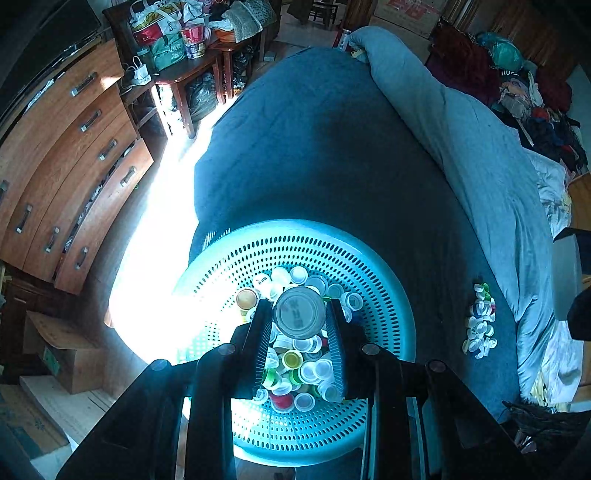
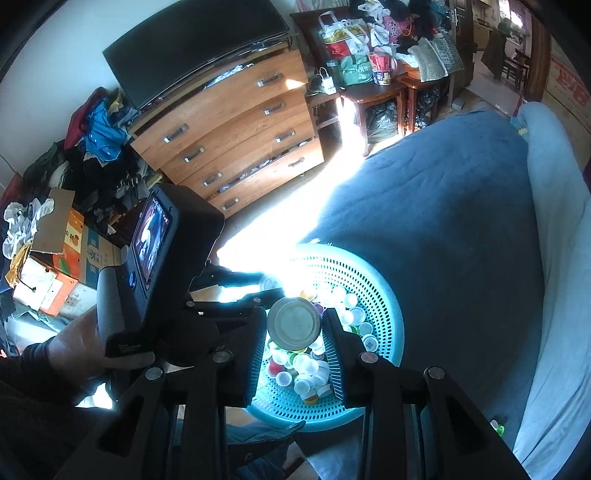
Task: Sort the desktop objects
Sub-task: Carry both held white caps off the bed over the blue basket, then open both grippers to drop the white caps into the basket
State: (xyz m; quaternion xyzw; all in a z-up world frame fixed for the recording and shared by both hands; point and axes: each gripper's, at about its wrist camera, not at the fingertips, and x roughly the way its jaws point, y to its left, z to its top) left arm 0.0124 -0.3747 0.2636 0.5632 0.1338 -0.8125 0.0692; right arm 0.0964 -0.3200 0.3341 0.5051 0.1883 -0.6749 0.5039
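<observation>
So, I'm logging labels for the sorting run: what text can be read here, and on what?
"KFC": on the white and red bag.
Large grey lid: printed characters, too blurred to read.
Second large lid: no print visible.
Cardboard box: red characters, blurred.
Carton: print too small to read.
Bottle cap: a QR-like code, unreadable.

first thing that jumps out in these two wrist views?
The teal perforated basket at the near end of the blue bed cover, heaped with small bottle caps and half washed out by a glaring sun patch. Each pair of tongs is shut on a large round grey lid over that heap: the left tongs in the left wrist view, the right tongs in the right. A second small pile of caps lies on the cover to the basket's right.
</observation>
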